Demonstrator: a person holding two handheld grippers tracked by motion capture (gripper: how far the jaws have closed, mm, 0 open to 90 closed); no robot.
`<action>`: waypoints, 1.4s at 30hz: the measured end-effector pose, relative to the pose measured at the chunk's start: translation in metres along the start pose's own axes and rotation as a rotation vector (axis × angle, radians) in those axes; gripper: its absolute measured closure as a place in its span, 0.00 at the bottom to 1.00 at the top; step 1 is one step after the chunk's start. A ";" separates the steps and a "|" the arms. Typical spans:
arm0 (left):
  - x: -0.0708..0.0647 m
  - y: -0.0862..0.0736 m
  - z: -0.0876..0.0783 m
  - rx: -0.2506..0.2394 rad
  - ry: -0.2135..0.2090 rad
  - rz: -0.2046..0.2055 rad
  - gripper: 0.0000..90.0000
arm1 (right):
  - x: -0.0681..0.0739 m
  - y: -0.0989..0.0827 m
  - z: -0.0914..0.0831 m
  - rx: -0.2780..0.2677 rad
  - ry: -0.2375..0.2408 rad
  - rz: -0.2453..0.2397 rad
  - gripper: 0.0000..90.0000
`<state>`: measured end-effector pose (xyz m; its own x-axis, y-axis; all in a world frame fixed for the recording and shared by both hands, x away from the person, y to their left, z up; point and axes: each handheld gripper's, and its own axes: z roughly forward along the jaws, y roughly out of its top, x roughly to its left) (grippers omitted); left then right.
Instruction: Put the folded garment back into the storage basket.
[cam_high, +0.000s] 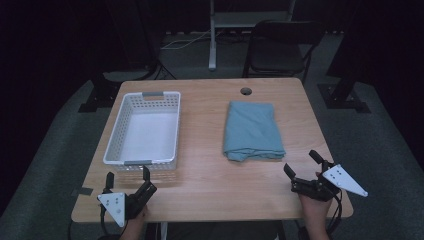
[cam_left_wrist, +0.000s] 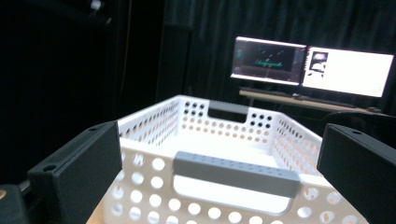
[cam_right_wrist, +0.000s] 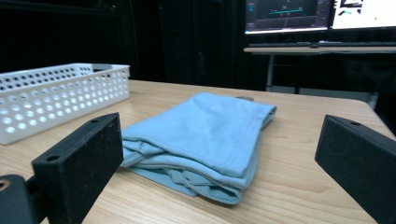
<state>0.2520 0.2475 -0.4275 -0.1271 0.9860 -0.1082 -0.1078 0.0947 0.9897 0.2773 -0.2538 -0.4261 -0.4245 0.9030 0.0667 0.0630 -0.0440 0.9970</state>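
A folded light-blue cloth (cam_high: 253, 131) lies on the right half of the wooden table (cam_high: 210, 175). A white perforated basket (cam_high: 145, 129) with grey handles stands empty on the left half. My left gripper (cam_high: 127, 176) rests open near the front left edge, just short of the basket's near end (cam_left_wrist: 236, 175). Over the front right corner my right gripper (cam_high: 302, 161) is open, a little in front of and to the right of the cloth (cam_right_wrist: 205, 135), not touching it. Nothing sits between either pair of jaws.
A round cable hole (cam_high: 245, 91) sits near the table's far edge. A dark folding chair (cam_high: 280, 47) stands behind the table. Two lit monitors (cam_left_wrist: 313, 67) on a desk glow in the dark background. The basket (cam_right_wrist: 56, 98) shows left of the cloth.
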 end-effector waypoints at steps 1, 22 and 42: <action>0.000 0.000 0.000 0.000 0.000 0.000 0.01 | 0.000 0.000 0.000 0.000 0.000 0.000 0.01; -0.002 0.000 0.002 0.005 -0.011 0.023 0.01 | -0.001 0.001 0.003 0.067 0.066 0.024 0.05; -0.003 -0.001 -0.001 -0.021 0.013 0.022 0.01 | -0.001 0.013 0.002 0.074 0.072 0.027 0.02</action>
<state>0.2510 0.2441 -0.4282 -0.1422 0.9860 -0.0876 -0.1257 0.0698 0.9896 0.2801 -0.2548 -0.4137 -0.4857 0.8685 0.0988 0.1409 -0.0338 0.9895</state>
